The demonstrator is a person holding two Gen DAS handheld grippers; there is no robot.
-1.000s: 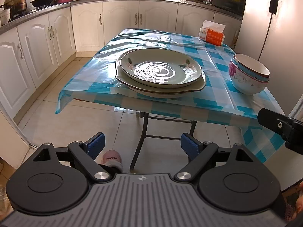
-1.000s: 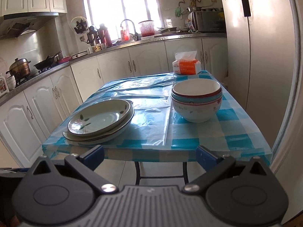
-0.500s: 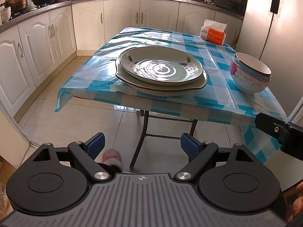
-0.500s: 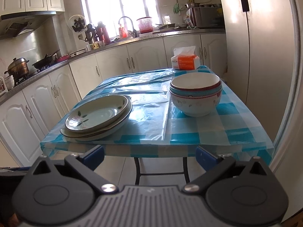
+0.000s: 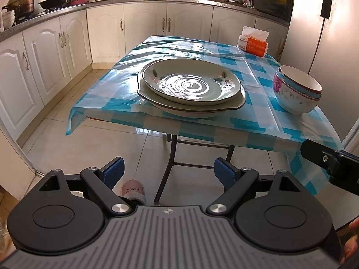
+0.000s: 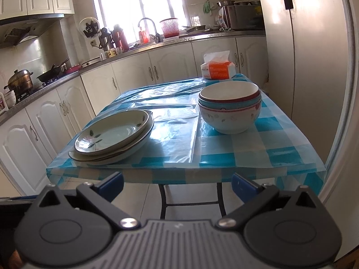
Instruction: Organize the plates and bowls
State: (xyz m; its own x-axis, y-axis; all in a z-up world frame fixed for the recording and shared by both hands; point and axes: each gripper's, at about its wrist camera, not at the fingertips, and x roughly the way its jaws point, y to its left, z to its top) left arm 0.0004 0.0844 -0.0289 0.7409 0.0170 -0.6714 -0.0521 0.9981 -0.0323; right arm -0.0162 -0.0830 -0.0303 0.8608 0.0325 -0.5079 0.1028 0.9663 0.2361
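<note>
Here, both the left claw (image 5: 168, 170) and the right claw (image 6: 177, 183) hang empty, jaws apart, short of the near edge of the checked tabletop (image 6: 246, 154), where the stacked plates (image 5: 190, 85) sit left and the nested bowls (image 6: 230, 107) right, tissue pack (image 6: 218, 70) behind.

Sunlit kitchen: white cabinets (image 5: 71, 38) under a grey counter (image 6: 202, 37), bright window (image 6: 139, 6), pale tiled floor (image 5: 94, 148), refrigerator (image 6: 298, 51) beside the table's right edge.
</note>
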